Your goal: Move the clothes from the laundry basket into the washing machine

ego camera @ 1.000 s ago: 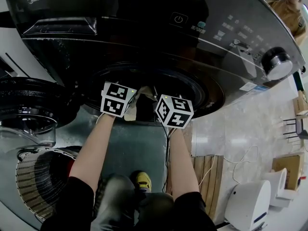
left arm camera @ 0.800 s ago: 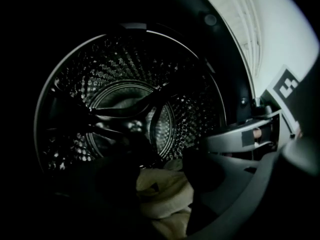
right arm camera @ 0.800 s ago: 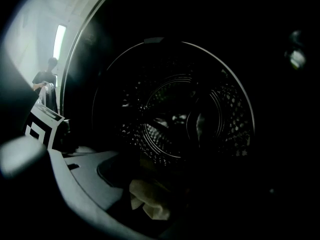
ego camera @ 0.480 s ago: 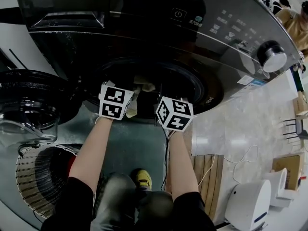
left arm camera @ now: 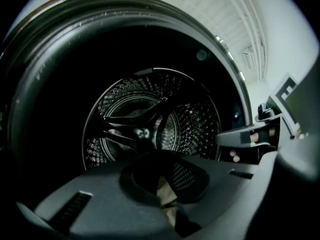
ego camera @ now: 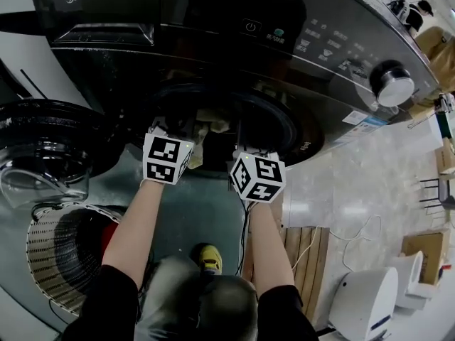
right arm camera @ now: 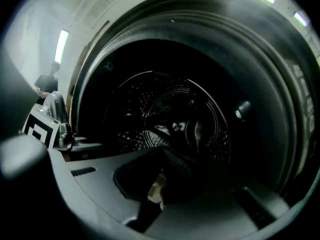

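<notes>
The dark washing machine [ego camera: 284, 41] stands with its round door [ego camera: 43, 148] swung open to the left. A cream cloth [ego camera: 202, 123] lies over the lower lip of the drum's mouth. Both grippers hover just outside that mouth and look into the perforated drum [left arm camera: 150, 129]. The left gripper [left arm camera: 162, 156] and the right gripper [right arm camera: 167, 156] have just been closing and are shut, tips together with nothing clamped. Pale cloth shows only through the gap behind the jaws. The laundry basket [ego camera: 64, 261] sits at lower left with dark and red clothes inside.
A wooden pallet [ego camera: 302, 261] and a white appliance [ego camera: 366, 300] stand on the floor to the right. The person's yellow shoe [ego camera: 208, 259] is below the grippers. Other people [ego camera: 426, 13] stand far off at upper right.
Both grippers have drawn back a little from the drum's mouth and their jaws have closed. The cream cloth has stayed on the drum's lip.
</notes>
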`<state>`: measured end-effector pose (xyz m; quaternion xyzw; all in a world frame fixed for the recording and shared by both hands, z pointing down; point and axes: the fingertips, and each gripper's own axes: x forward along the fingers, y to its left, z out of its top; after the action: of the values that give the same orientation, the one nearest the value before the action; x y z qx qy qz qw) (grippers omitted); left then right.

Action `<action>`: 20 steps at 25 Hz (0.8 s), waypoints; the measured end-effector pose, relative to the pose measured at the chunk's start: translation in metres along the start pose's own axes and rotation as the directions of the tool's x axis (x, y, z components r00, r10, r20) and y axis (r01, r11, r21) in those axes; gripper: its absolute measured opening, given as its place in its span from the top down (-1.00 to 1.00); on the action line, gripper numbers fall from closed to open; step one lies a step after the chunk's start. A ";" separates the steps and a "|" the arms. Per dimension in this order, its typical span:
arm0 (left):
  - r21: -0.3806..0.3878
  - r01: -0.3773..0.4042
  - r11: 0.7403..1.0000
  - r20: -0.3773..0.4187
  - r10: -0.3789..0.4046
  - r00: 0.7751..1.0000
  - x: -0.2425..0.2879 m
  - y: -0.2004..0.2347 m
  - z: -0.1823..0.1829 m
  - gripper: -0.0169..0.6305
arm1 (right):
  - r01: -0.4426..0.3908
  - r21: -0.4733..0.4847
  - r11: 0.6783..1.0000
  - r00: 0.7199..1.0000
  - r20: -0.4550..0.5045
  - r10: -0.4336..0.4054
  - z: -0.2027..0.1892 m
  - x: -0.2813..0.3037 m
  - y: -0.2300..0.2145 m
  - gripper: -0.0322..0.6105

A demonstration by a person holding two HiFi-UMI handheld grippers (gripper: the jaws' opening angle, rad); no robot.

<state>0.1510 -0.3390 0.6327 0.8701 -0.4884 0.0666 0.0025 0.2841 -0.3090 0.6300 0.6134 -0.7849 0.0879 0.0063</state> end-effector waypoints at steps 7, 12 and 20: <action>-0.033 -0.013 0.999 -0.034 0.012 0.999 -0.030 -0.010 0.020 0.91 | -0.033 0.025 0.999 0.999 -0.023 0.033 0.020 -0.028 0.016 0.89; -0.069 -0.017 0.997 -0.042 0.014 0.999 -0.053 -0.013 0.054 0.91 | -0.039 0.072 0.997 0.998 -0.043 0.042 0.048 -0.051 0.027 0.89; -0.051 -0.011 0.999 -0.055 0.009 0.998 -0.101 -0.022 0.126 0.91 | -0.035 0.112 0.993 0.996 -0.080 0.045 0.109 -0.100 0.048 0.89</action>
<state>0.1324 -0.2503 0.4971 0.8651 -0.4940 0.0779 0.0381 0.2730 -0.2175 0.5051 0.5928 -0.7900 0.1564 0.0030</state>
